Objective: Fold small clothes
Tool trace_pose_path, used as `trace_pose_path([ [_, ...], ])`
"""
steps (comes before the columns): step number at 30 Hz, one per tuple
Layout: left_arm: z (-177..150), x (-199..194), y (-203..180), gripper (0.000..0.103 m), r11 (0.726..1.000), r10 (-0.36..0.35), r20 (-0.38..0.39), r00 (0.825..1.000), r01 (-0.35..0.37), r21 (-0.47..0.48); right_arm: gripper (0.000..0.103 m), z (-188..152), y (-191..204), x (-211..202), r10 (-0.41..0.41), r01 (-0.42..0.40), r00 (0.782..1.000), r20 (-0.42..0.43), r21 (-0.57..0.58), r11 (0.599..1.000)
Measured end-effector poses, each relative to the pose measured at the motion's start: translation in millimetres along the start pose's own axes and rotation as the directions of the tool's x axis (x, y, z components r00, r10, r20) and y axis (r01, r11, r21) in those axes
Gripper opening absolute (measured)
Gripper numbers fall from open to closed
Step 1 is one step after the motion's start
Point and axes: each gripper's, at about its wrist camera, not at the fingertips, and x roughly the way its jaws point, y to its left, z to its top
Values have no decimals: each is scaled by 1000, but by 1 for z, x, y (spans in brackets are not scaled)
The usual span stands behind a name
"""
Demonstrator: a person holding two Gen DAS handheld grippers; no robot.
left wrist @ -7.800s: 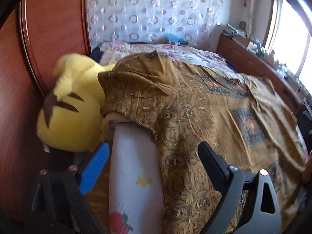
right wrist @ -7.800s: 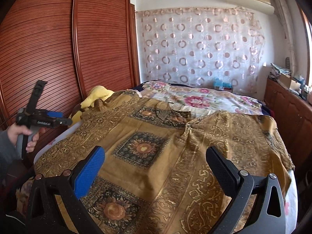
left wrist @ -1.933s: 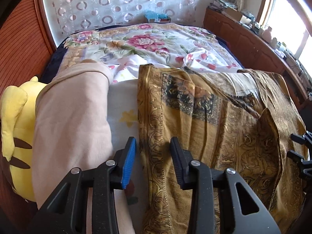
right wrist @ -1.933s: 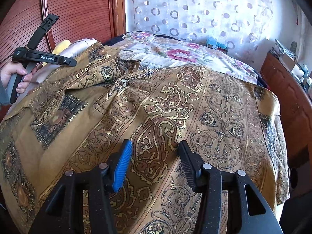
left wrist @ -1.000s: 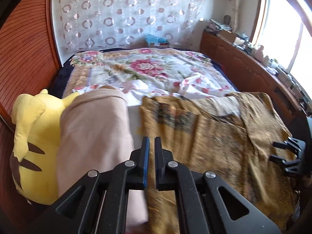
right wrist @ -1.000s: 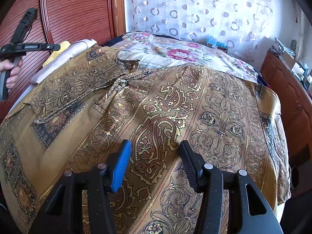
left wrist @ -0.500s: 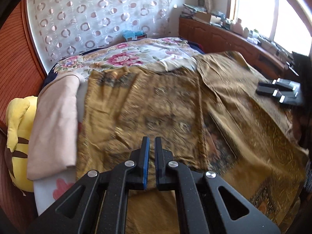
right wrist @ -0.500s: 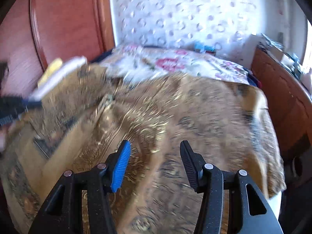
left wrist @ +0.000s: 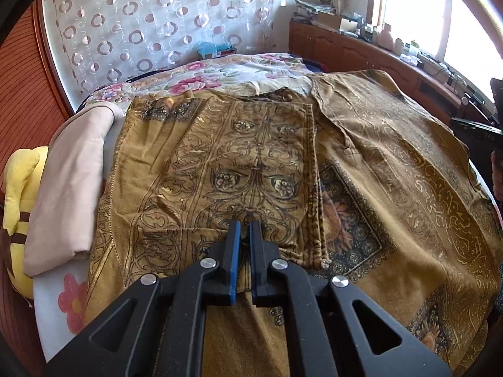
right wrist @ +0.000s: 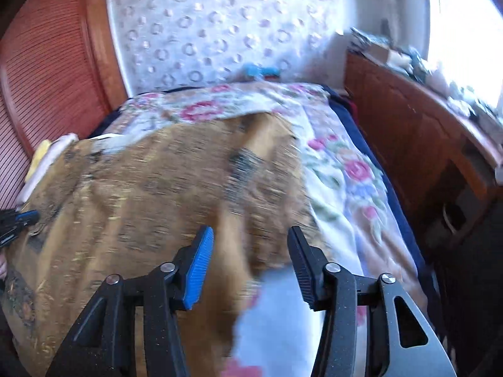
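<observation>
A golden-brown patterned cloth (left wrist: 220,163) lies spread over the bed, its left part folded over as a flap onto the rest. My left gripper (left wrist: 245,234) is shut at the flap's near edge, and a bit of fabric shows between the tips. The right wrist view is blurred by motion. In it my right gripper (right wrist: 248,251) hangs above the cloth's (right wrist: 141,188) right edge. Its jaws are closing, the pads still apart and pressing nothing. At that view's left edge, the left gripper (right wrist: 15,220) is on the cloth.
A beige folded blanket (left wrist: 72,182) and a yellow plush toy (left wrist: 19,182) lie along the bed's left side. A floral sheet (left wrist: 220,75) covers the far end. A wooden cabinet (right wrist: 408,132) runs along the right, and a slatted wardrobe (right wrist: 47,62) stands left.
The left gripper, shut on the cloth's left edge, carried it rightwards and laid a flap over the rest. The right gripper swung right to the cloth's right edge.
</observation>
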Motion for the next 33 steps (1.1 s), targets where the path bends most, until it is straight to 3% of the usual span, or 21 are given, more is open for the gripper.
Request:
trace_pose_path([
  [13,0,-1,-8,7,998,53,6,999,-53,37,50,17,-29,25,41,-31,996,-85,106,994],
  [15,0,-1,-10,19,994,98,10,995,-99,46,48,17,-30,25,48,-37,995,-92,114,993],
  [17,-1,-2,-13,20,990,131,13,991,-131,58,47,18,-34,27,48,-37,995,-93,114,993],
  [22,-1,-2,-2,20,997,75,7,997,-75,3,43,18,-33,28,44,-34,994,-99,106,994],
  [26,-1,-1,13,21,998,-12,4,1000,12,-65,35,18,-33,29,53,-43,994,-98,100,994],
  [28,-1,0,12,26,997,-31,4,1000,31,-64,26,19,-32,27,29,-22,996,-89,83,996],
  [30,0,1,5,30,999,-22,2,1000,22,-39,13,20,-32,25,5,0,997,-75,63,998],
  [33,0,1,4,30,999,-14,2,1000,14,-30,8,21,-29,19,5,-3,999,-44,48,999],
])
